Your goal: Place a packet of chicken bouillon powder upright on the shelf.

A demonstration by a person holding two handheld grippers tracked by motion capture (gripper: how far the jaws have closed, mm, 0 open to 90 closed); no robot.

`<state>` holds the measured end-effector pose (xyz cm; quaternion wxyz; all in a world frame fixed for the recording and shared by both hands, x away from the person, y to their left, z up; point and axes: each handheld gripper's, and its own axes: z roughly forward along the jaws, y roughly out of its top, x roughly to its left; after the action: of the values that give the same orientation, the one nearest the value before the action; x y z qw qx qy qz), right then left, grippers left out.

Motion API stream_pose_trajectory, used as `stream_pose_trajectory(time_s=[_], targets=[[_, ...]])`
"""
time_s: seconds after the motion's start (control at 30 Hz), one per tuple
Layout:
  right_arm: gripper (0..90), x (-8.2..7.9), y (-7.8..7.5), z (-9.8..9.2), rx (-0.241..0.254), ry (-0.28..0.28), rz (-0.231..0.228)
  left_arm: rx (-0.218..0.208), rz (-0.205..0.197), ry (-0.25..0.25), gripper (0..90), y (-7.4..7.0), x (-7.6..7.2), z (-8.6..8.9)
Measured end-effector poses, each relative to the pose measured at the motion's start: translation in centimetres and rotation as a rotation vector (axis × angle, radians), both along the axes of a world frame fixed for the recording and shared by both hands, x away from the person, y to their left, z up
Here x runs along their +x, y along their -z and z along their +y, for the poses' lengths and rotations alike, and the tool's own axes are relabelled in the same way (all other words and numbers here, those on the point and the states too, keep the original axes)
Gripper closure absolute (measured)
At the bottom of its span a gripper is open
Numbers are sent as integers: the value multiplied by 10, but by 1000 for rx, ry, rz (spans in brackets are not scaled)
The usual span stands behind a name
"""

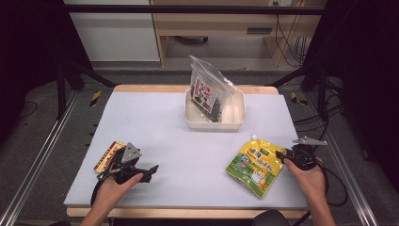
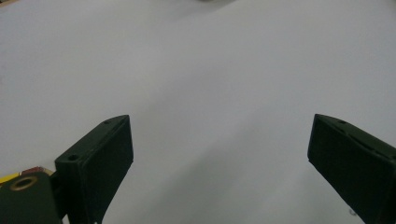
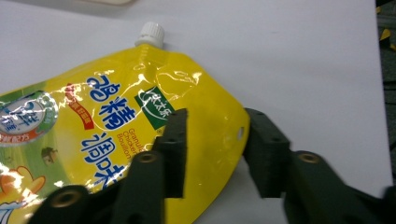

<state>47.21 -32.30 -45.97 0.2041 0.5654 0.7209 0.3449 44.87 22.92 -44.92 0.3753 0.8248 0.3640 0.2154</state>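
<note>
The right gripper (image 3: pixel 212 149) has its black jaws partly closed around the edge of the glossy yellow spouted pouch (image 3: pixel 116 121), one jaw on top of the film, the other just off its rim; whether the pads actually press it I cannot tell. The left gripper (image 2: pixel 219 158) stands spread wide over the bare white table mat (image 2: pixel 210 60), holding nothing.

One pouch lies flat at the mat's near right, its long axis running diagonally, its white cap (image 1: pixel 254 137) pointing away towards the single cream plastic tub (image 1: pixel 237 123). One clear snack bag (image 1: pixel 209 89) stands in that tub. One flat orange-brown packet (image 1: pixel 107 154) lies just beside the left gripper.
</note>
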Motion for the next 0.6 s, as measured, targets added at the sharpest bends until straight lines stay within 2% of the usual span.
stream_pose_trajectory(time_s=[0.2,0.33,0.6], targets=[[890,1,-1,-1,-1,4,18,0,0,-1,68,0,0,0],[900,1,-6,-1,22,-5,22,5,0,-2,68,0,0,1],[900,3,-47,16,3,-76,-41,3,0,-3,68,0,0,1]])
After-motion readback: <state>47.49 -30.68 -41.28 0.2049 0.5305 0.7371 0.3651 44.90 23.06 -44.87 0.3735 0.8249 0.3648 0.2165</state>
